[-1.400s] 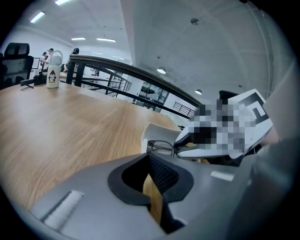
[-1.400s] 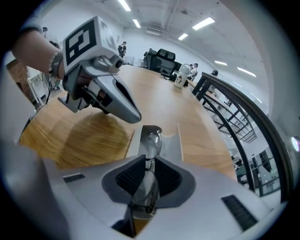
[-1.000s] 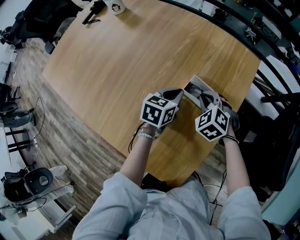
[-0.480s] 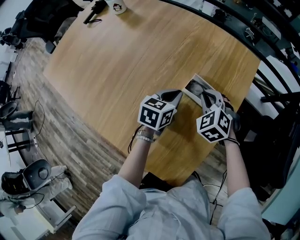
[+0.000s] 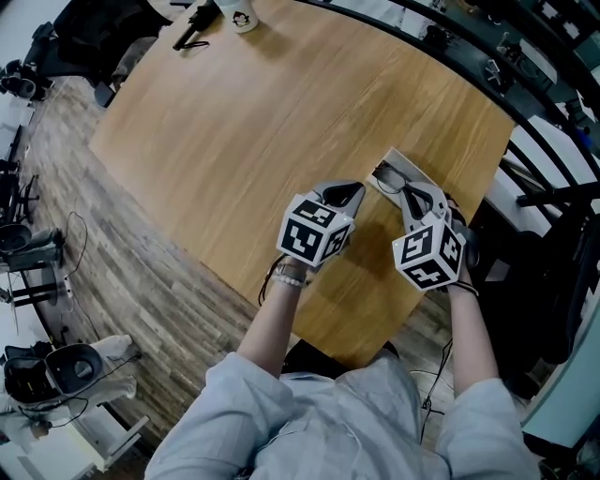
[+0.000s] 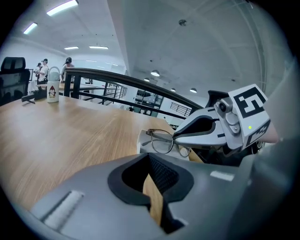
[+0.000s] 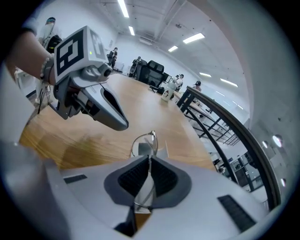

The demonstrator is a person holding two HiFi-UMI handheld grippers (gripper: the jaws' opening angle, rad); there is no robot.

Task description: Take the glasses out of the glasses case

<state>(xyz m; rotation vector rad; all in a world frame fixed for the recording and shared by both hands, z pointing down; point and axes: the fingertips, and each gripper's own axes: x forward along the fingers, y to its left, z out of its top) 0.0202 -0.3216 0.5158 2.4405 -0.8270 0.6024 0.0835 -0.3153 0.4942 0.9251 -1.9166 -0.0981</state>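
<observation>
The thin-rimmed glasses (image 5: 392,175) hang just above the open white case (image 5: 399,157) near the table's right edge. My right gripper (image 5: 410,193) is shut on them; in the right gripper view one lens (image 7: 142,145) sticks out past the pads (image 7: 161,179), which pinch the frame. From the left gripper view I see the glasses (image 6: 161,141) at the right gripper's tip (image 6: 177,136), over the case (image 6: 142,138). Just left of the case, my left gripper (image 5: 344,195) is shut with nothing in it, only table wood showing at its pads (image 6: 159,177).
A white mug (image 5: 241,13) and a small black object (image 5: 190,19) stand at the table's far end. The wooden table (image 5: 262,122) ends just right of the case, beside a dark railing (image 5: 525,84). Office chairs and people are far behind.
Both grippers have risen a little. The glasses have come up out of the case with the right gripper, and more of the case's inside shows.
</observation>
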